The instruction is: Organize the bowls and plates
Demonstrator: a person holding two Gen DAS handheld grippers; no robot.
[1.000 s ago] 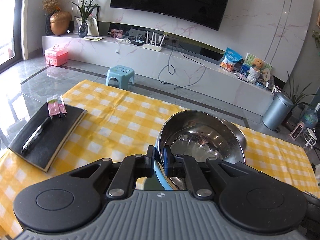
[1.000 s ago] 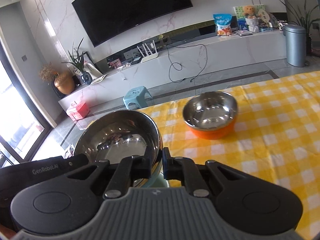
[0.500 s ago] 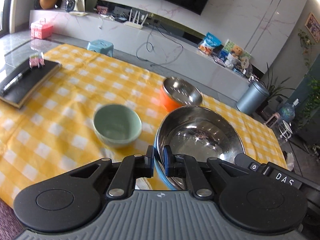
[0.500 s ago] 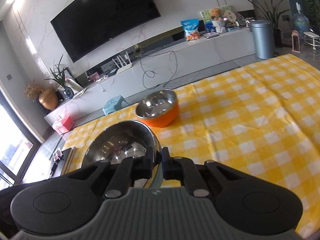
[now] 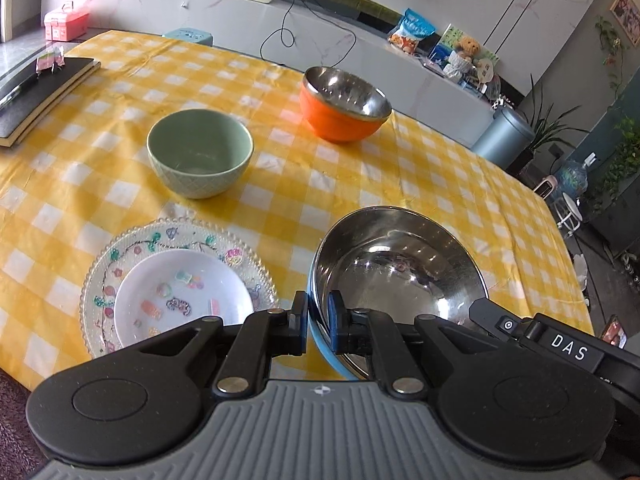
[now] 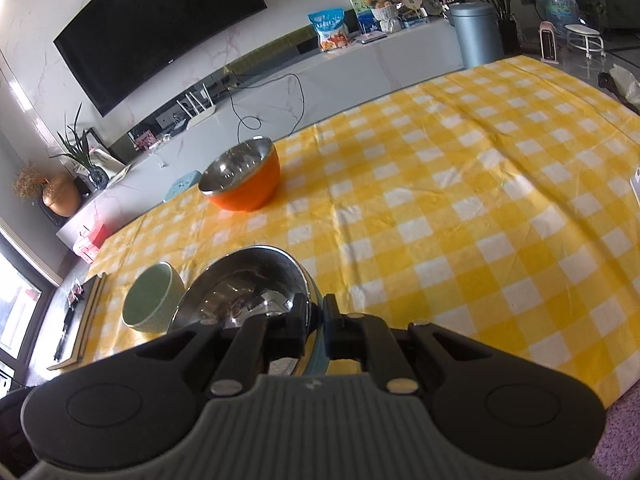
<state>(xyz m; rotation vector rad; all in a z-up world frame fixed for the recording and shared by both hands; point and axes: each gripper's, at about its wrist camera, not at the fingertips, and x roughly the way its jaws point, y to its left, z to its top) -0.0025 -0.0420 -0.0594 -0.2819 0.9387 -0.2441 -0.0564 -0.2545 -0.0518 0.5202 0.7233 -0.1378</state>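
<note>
A steel bowl with a blue outside [image 5: 396,276] hangs over the near part of the yellow checked table. My left gripper [image 5: 318,322] is shut on its left rim, and my right gripper [image 6: 316,330] is shut on the opposite rim of the same steel bowl [image 6: 248,288]. Farther back stand an orange bowl with a steel inside [image 5: 344,104] [image 6: 242,182] and a green ceramic bowl [image 5: 200,152] [image 6: 152,298]. To the near left a small white plate [image 5: 180,292] lies on a patterned glass plate [image 5: 100,264].
A black notebook with a pen [image 5: 36,96] lies at the table's far left corner. Beyond the table run a low TV bench, a blue stool [image 5: 188,36] and a grey bin [image 5: 504,136]. The right half of the checked tablecloth [image 6: 480,200] bears nothing.
Both grippers have carried the steel bowl down and toward the near side of the table. The views tilted downward, so the green bowl, the orange bowl and then the stacked plates came into sight.
</note>
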